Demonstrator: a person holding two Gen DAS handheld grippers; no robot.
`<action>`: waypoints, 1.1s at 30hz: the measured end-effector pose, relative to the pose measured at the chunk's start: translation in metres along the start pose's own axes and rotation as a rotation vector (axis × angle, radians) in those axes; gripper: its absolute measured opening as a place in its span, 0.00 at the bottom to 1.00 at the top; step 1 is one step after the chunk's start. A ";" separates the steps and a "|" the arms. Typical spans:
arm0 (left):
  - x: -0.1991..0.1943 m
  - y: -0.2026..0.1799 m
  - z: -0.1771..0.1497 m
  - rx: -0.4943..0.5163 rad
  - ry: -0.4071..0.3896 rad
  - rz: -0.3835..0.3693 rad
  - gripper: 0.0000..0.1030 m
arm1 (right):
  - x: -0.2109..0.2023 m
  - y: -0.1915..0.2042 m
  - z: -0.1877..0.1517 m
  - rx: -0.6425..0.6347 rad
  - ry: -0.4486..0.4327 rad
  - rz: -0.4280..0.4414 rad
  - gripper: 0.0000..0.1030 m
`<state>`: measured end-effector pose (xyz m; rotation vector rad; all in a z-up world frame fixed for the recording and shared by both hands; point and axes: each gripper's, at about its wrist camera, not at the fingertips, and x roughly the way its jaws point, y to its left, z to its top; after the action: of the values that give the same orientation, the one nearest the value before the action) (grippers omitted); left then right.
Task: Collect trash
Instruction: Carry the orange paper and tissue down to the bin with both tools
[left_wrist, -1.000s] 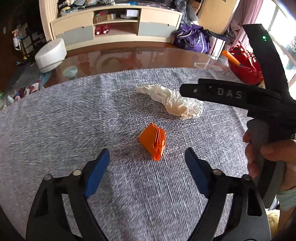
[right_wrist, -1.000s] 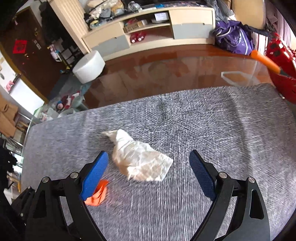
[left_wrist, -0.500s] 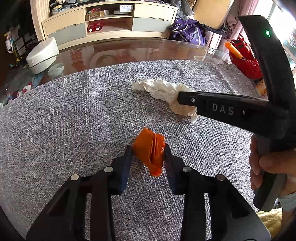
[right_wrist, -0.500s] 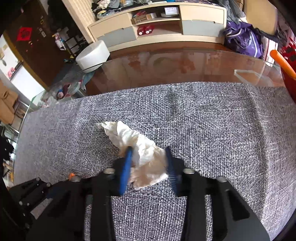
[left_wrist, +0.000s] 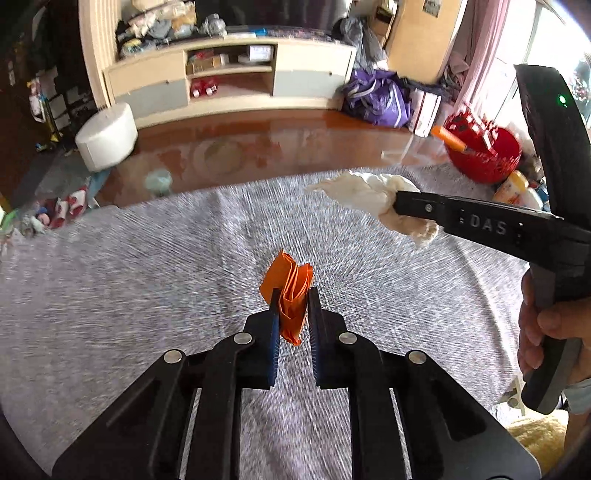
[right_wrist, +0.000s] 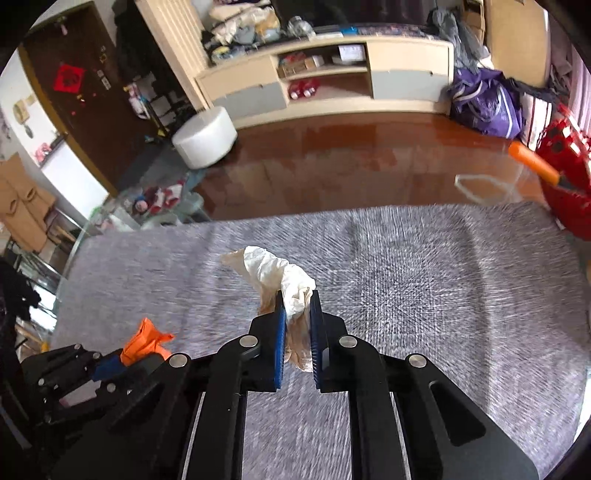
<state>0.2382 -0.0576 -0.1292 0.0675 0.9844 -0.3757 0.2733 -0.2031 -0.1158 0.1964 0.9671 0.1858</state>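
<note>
My left gripper (left_wrist: 292, 295) is shut on a crumpled orange paper (left_wrist: 290, 291) and holds it above the grey woven table cover (left_wrist: 147, 280). My right gripper (right_wrist: 297, 299) is shut on a crumpled white tissue (right_wrist: 275, 273), also lifted off the cover. In the left wrist view the right gripper (left_wrist: 400, 203) reaches in from the right with the tissue (left_wrist: 369, 195) hanging from it. In the right wrist view the left gripper (right_wrist: 125, 360) sits at the lower left with the orange paper (right_wrist: 146, 341).
A red basket (left_wrist: 484, 153) with an orange-handled tool stands past the cover's far right corner. A clear plastic container (right_wrist: 487, 188) sits on the glass table edge. Beyond lie a wooden floor, a white round stool (left_wrist: 107, 136), a TV cabinet and a purple bag (left_wrist: 376, 98).
Both grippers closed from wide open onto their items, the left on the orange paper, the right on the white tissue, and both have lifted them off the cover.
</note>
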 end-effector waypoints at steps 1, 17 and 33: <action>-0.010 -0.001 0.000 0.002 -0.013 0.004 0.12 | -0.010 0.004 0.000 -0.005 -0.012 0.006 0.13; -0.167 -0.024 -0.056 0.004 -0.198 0.035 0.12 | -0.162 0.066 -0.052 -0.123 -0.169 0.079 0.13; -0.179 -0.027 -0.166 -0.070 -0.150 -0.019 0.12 | -0.167 0.061 -0.171 -0.104 -0.103 0.118 0.13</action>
<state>0.0077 0.0047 -0.0716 -0.0327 0.8498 -0.3583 0.0348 -0.1703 -0.0626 0.1657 0.8417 0.3310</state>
